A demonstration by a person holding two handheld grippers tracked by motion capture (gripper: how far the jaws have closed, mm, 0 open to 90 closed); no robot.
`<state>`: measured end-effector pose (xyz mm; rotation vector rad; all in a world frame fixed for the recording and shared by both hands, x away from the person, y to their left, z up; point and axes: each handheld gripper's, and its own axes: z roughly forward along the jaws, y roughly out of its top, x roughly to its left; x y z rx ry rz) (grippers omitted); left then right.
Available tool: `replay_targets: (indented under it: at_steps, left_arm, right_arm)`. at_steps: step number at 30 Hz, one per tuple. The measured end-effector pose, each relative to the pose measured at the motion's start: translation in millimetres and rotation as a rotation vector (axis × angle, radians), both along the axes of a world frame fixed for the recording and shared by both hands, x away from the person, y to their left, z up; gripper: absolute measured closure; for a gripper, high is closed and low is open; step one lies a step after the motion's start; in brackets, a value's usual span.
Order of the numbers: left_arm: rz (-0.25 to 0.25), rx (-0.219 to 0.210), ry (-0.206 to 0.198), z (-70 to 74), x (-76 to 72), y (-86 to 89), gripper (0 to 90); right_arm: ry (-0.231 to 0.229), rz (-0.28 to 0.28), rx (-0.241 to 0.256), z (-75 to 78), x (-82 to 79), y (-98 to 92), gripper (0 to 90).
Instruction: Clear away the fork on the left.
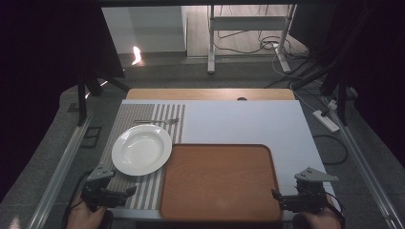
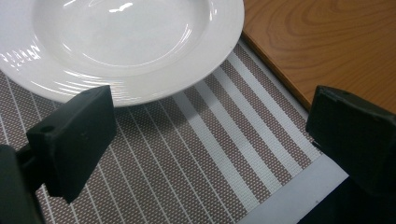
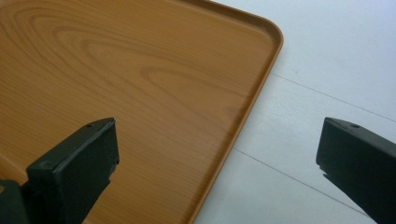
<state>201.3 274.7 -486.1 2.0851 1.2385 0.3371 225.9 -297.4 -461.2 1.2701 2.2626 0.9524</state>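
A white deep plate (image 1: pixel 141 149) rests on a brown-and-white striped placemat (image 1: pixel 143 191) at the table's left, its right rim close to a wooden tray (image 1: pixel 219 183) in the front middle. A fork (image 1: pixel 160 121) lies on the mat behind the plate. My left gripper (image 1: pixel 125 192) stands open at the front left, just in front of the plate (image 2: pixel 126 42), over the mat (image 2: pixel 187 163). My right gripper (image 1: pixel 277 196) stands open at the tray's front right corner, one jaw over the tray (image 3: pixel 140 84) and the other over the white table (image 3: pixel 327 70). Nothing sits between either pair of jaws.
The white tabletop (image 1: pixel 248 121) stretches behind the tray, with a wooden strip (image 1: pixel 210 94) along its far edge. A power strip (image 1: pixel 326 120) and cables lie on the floor to the right. Table legs (image 1: pixel 210 38) stand beyond.
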Motion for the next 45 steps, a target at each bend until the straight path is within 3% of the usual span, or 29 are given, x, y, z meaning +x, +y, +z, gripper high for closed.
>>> replay_targets:
  at_steps: [11, 15, 23, 39, 45]
  left_arm:
    - [0.028, -0.05, 0.021, 0.5, 4.6, 4.7, 0.1]
    - [0.025, -0.009, 0.038, 0.4, 11.2, 1.9, 0.0]
    - [0.04, -0.016, 0.072, 0.5, 25.0, 1.2, 0.0]
    - [0.029, -0.004, 0.073, 5.2, 60.4, -5.0, 0.9]
    - [0.022, 0.021, 0.068, 6.1, 74.2, -6.4, 0.9]
  right_arm:
    - [-0.002, 0.003, -0.006, 0.1, -0.3, 0.5, 0.0]
    - [-0.005, 0.005, -0.008, 0.1, -0.4, 0.9, 0.0]
    - [-0.006, 0.009, -0.004, 0.2, -0.6, 0.7, 0.0]
    - [-0.005, 0.018, -0.007, 0.1, -0.5, 0.8, 0.0]
    - [-0.006, 0.02, -0.004, 0.0, -0.5, 0.9, 0.0]
